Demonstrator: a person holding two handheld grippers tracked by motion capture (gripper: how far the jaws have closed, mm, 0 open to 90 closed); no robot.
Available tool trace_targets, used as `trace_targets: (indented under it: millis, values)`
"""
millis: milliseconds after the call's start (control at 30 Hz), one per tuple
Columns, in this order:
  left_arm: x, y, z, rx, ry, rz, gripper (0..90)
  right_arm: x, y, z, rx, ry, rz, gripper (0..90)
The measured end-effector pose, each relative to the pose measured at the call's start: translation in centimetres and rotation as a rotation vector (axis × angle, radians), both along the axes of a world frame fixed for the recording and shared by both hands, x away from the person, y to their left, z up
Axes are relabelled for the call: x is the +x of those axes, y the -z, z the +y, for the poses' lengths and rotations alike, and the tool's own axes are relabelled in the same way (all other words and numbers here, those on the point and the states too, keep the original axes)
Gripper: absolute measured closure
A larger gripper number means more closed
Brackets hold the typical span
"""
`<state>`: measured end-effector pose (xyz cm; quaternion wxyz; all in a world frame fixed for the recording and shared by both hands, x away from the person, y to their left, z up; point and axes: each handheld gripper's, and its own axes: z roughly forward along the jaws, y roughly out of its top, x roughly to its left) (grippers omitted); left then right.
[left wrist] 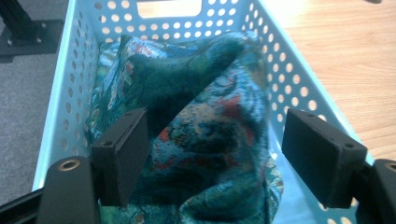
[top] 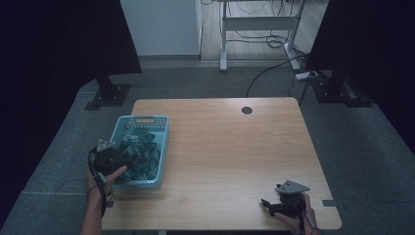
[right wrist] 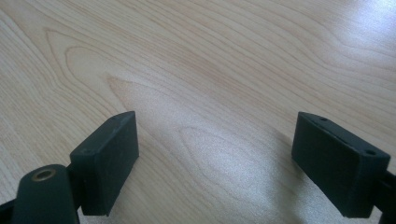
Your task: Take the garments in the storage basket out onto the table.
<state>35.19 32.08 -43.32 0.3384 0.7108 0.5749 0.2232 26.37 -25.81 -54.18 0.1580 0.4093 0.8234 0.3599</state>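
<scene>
A light blue perforated basket [top: 164, 147] sits at the table's left edge, holding a crumpled teal patterned cloth [top: 142, 152] with red and cream patches. My left gripper [top: 122, 159] hovers over the basket's near end, open. In the left gripper view its jaws straddle a raised fold of the cloth [left wrist: 210, 135] inside the basket [left wrist: 70, 88]; contact cannot be told. My right gripper [top: 269, 204] rests low near the table's front right corner, open. In the right gripper view my right gripper [right wrist: 215, 163] has bare wood between its jaws.
The wooden table [top: 230, 147] has a round cable hole [top: 247, 110] near its far edge. Beyond it stand a white desk frame [top: 259, 24] with loose cables and two dark stand bases [top: 107, 95] on grey carpet.
</scene>
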Motion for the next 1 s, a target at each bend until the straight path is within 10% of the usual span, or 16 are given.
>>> trace_targets:
  millis: [1000]
  values:
    - [4.4, 1.8, 0.1, -0.003, -0.02, 0.069, 20.1, 0.0, 0.0, 0.0, -0.001, 0.001, -0.001, 14.7]
